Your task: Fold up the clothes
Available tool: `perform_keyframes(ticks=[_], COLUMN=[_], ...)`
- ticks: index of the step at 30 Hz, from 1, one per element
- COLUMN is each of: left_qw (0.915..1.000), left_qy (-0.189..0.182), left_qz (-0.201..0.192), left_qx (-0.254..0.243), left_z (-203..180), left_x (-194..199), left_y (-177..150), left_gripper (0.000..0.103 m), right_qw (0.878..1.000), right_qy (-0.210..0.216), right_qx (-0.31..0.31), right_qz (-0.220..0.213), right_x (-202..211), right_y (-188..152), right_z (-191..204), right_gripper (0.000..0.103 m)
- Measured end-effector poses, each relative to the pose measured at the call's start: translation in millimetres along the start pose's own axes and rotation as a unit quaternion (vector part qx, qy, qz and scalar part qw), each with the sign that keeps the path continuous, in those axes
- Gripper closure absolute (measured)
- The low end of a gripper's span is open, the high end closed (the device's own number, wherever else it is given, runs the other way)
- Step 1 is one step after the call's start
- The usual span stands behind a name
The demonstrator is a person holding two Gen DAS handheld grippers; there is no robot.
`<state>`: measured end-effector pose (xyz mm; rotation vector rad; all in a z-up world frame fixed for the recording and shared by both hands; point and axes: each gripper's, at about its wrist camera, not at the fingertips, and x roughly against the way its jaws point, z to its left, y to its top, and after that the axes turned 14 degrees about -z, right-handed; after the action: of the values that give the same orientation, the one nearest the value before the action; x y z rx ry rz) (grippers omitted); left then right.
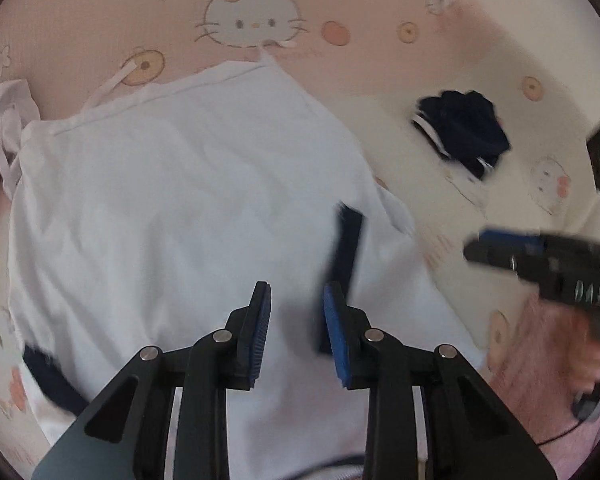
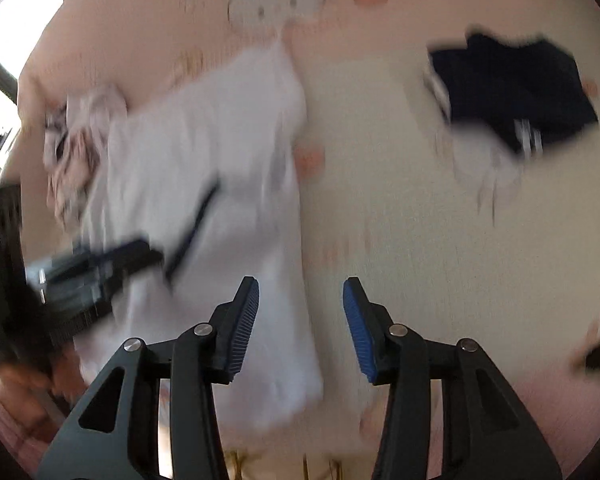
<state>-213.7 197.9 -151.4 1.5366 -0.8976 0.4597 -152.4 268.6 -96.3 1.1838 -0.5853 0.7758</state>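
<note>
At the far left of the left wrist view, a crumpled pale bundle of cloth [image 1: 2, 120] lies at the edge of the pink cartoon-cat bedsheet [image 1: 100, 20], touching the white garment [image 1: 180, 200]. That garment is spread flat across the middle of the sheet, thin straps at its top edge, a dark navy trim [image 1: 346, 240] along its right side and another navy strip at its lower left corner. The left gripper [image 1: 296, 304] hangs above the lower part of the garment with its 2 blue-padded fingers partly apart and nothing between them; the pads press on no cloth. Further right, a folded dark navy piece [image 1: 464, 132] lies on the sheet, well apart from the white garment. At the right edge the right gripper [image 1: 540, 256] is seen from the side, blurred, with a hand [image 1: 556, 360] on its handle. In its own view, the right gripper [image 2: 300, 312] stands partly open and empty over the garment's right edge and bare sheet.
</note>
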Motion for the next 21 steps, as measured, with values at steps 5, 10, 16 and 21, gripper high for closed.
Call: perform_keyframes(ticks=[5,10,16,21], left_qw=[0.9996,0.9988,0.9987,0.9987], left_qy=[0.003,0.004,0.017,0.008], left_qz=[0.027,0.045,0.039,0.005], left_qx=[0.003,-0.021,-0.028,-0.049], left_z=[3,-8,-10,-21], left_x=[-36,-69,-78,-68], left_y=[18,28,40,59], left_gripper=[0.073,0.073,0.073,0.072], right_qw=[0.995,0.985,0.989,0.987], right_qy=[0.002,0.02,-0.032,-0.087], right_qx=[0.091,0.144,0.132,0.127], right_qz=[0.046,0.097,0.063,0.053], right_x=[-53,-83,-85,-78], right_y=[35,25,21,21], right_z=[9,11,16,7], right_gripper=[0.058,0.057,0.061,0.059])
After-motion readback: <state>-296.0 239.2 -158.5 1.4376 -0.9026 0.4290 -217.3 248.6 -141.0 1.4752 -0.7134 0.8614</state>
